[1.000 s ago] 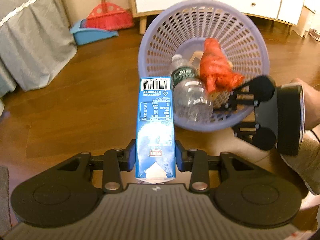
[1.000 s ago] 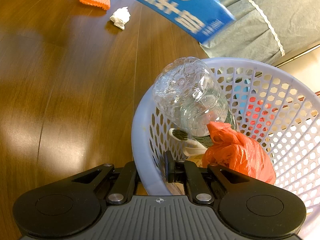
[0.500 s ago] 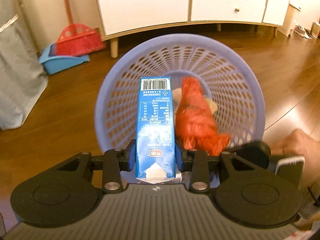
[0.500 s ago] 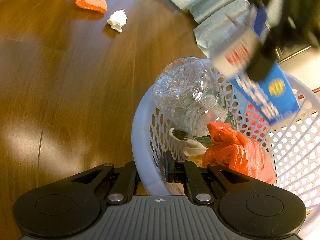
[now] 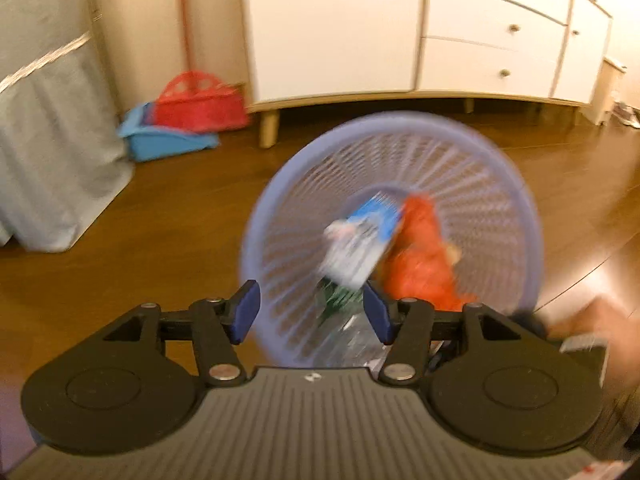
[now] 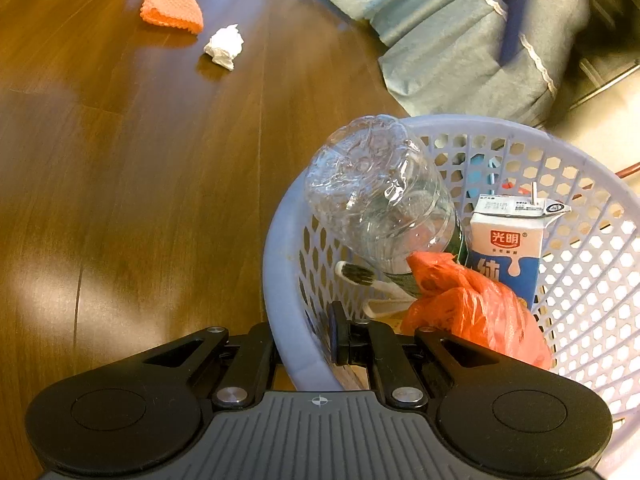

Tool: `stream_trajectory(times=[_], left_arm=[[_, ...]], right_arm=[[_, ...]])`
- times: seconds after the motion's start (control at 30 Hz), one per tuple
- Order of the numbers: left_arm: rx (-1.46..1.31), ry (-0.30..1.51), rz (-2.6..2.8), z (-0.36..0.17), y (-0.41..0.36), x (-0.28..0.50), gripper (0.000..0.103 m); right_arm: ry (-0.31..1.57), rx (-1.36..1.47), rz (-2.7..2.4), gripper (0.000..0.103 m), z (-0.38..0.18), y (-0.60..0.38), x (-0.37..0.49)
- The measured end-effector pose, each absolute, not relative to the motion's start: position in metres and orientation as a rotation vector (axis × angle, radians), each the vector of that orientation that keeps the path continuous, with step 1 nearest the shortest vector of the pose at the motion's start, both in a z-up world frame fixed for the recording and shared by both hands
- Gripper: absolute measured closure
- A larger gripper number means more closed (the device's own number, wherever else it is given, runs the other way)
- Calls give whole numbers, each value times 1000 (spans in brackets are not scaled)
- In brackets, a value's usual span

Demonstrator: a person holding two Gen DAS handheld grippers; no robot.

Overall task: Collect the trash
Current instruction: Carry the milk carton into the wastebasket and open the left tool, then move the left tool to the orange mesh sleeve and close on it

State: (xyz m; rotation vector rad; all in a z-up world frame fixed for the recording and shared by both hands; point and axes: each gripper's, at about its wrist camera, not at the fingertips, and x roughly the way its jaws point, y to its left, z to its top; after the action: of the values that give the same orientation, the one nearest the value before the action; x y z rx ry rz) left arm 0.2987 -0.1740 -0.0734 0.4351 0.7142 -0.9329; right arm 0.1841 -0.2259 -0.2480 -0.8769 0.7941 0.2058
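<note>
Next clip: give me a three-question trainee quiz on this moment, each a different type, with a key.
1. True or false: the left gripper grips the milk carton.
2. What does the right gripper clamp? A) the basket rim B) the clear bottle C) the red bag
3. Name two pieces of trash on the floor outside the basket.

Key: 1 false, its jaws are open and the carton is in the basket. 2 A. 3 the white paper wad and the orange cloth.
</note>
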Motion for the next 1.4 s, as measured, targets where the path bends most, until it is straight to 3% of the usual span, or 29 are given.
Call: stream_trajectory(times=[0.5, 0.83, 1.13, 1.27, 1.4], left_arm=[[440, 895, -486, -168, 28, 309, 37], [365, 926, -376, -211, 81, 319, 31], [663, 858, -493, -242, 59, 316, 33], [793, 865, -515, -259, 54, 315, 50], [845, 868, -520, -268, 51, 315, 54]], right_arm=[[803, -905, 208, 98, -251, -224, 182], [809, -932, 214, 98, -255, -221, 183], [814, -948, 218, 98, -258, -220, 183], [815, -945, 218, 97, -258, -220, 183], [815, -946, 218, 97, -258, -220, 183]])
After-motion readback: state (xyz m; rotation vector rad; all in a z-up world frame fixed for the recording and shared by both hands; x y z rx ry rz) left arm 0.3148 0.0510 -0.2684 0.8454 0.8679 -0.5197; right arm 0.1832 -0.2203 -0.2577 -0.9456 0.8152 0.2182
